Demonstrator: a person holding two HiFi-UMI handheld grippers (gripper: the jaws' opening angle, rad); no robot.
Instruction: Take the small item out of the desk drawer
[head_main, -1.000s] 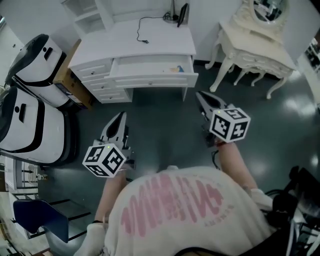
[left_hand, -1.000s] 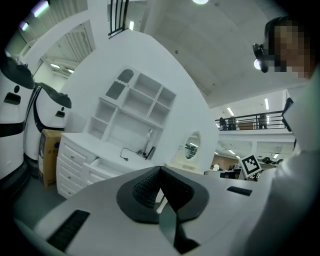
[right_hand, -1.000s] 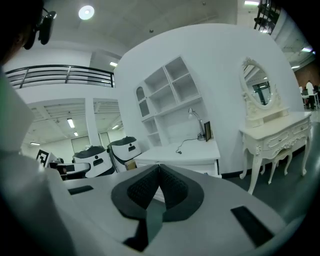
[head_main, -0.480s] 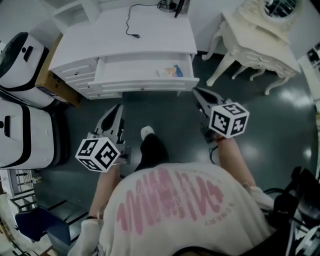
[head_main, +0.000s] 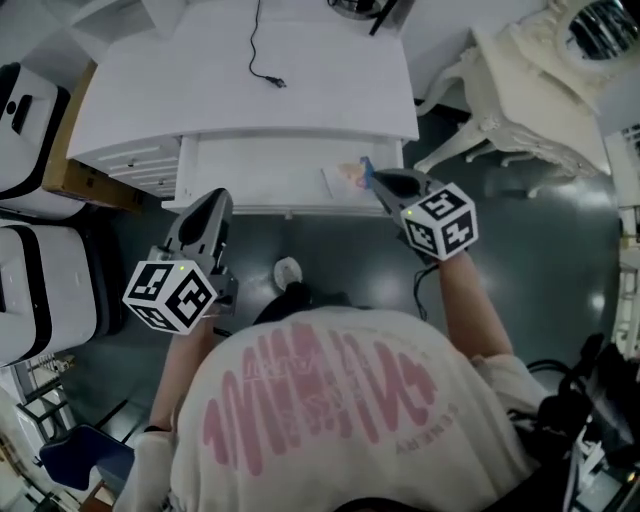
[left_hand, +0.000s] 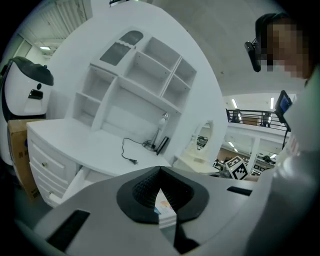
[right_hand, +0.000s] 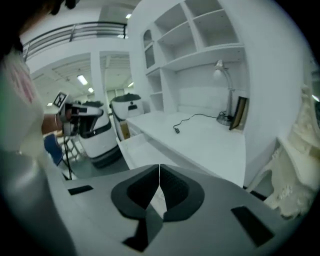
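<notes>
The white desk's drawer stands pulled open. A small colourful flat item lies at its right end; in the left gripper view the same item shows through the gap under the jaw tips. My right gripper is shut and empty, its tips over the drawer's right end, right beside the item. My left gripper hangs at the drawer's front left edge, jaws meeting at the tip with nothing between them. The left gripper faces the desk and shelves. The right gripper looks along the desk top.
A black cable with a plug lies on the desk top. A cream dressing table stands to the right. At the left are white machines and a cardboard box. The person's foot is below the drawer.
Both grippers have moved forward to the desk as the person stepped closer. The right one has dipped and reached the drawer's right end; the left one has reached the drawer's front.
</notes>
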